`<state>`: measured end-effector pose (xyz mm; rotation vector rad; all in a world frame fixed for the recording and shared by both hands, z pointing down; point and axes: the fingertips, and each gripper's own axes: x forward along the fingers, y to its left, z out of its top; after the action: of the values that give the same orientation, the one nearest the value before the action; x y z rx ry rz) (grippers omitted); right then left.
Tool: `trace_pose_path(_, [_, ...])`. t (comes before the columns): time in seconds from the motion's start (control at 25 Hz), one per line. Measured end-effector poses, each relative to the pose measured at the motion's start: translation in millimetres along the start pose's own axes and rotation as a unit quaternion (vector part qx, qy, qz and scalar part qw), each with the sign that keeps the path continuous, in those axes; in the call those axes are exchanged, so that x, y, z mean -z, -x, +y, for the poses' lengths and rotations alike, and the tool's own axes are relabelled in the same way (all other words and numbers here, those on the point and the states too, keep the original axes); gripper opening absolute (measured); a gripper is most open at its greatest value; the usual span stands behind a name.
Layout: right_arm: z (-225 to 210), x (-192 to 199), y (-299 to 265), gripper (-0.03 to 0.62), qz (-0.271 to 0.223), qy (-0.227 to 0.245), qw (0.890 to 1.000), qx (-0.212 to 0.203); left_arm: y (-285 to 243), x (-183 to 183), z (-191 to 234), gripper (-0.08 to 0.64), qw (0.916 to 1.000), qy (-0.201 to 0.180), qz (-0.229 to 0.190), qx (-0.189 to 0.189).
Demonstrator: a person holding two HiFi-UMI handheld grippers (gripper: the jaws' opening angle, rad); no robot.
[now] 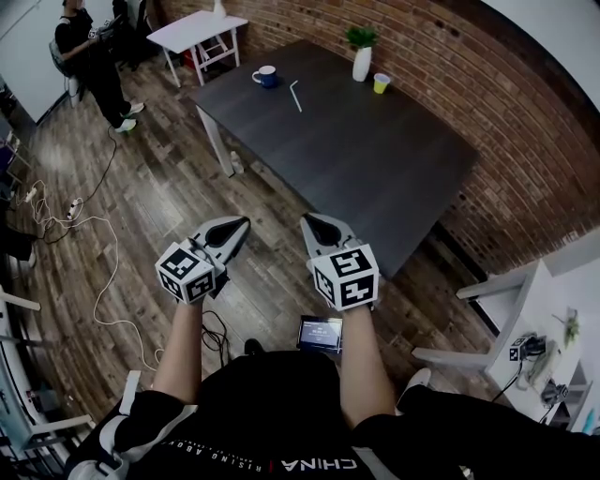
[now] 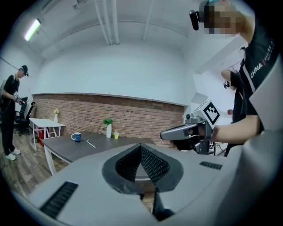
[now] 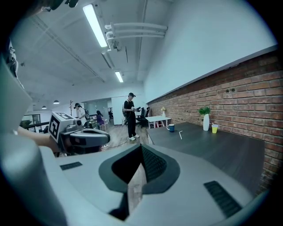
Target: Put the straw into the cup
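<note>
Well away from both grippers, the straw (image 1: 295,96) lies flat on the far part of the dark table (image 1: 375,169), white, with its bent end toward the brick wall. In the head view a blue mug (image 1: 266,76) stands close by at about 10 o'clock from it, apart from the straw. A white vase (image 1: 362,64) holding a green plant stands at 2 o'clock, and the yellow cup (image 1: 381,83) is just beside the vase at about 3 o'clock. Nothing is in the yellow cup that can be made out. At 6 o'clock from the straw, short of the table's near edge and over the wooden floor, the person holds the left gripper (image 1: 239,225) and the right gripper (image 1: 309,221) side by side. Each has its jaw tips brought together on nothing. At 9 o'clock from the mug, past a small white table (image 1: 197,28), another person (image 1: 89,56) stands in dark clothes.
</note>
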<state>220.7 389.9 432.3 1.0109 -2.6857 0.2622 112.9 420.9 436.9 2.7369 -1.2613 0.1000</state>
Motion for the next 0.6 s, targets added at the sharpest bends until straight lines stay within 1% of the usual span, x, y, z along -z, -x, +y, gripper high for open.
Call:
trace_pose_path(0.36, [-34, 5, 12, 0.006, -0.001, -0.008, 1.000, 0.004, -34, 1, -11, -0.008, 0.9999, -0.005, 0.009, 0.004])
trace_pose_path(0.6, [-62, 9, 16, 0.006, 0.006, -0.008, 1.000, -0.004, -60, 0, -16, -0.008, 0.9999, -0.004, 0.010, -0.003])
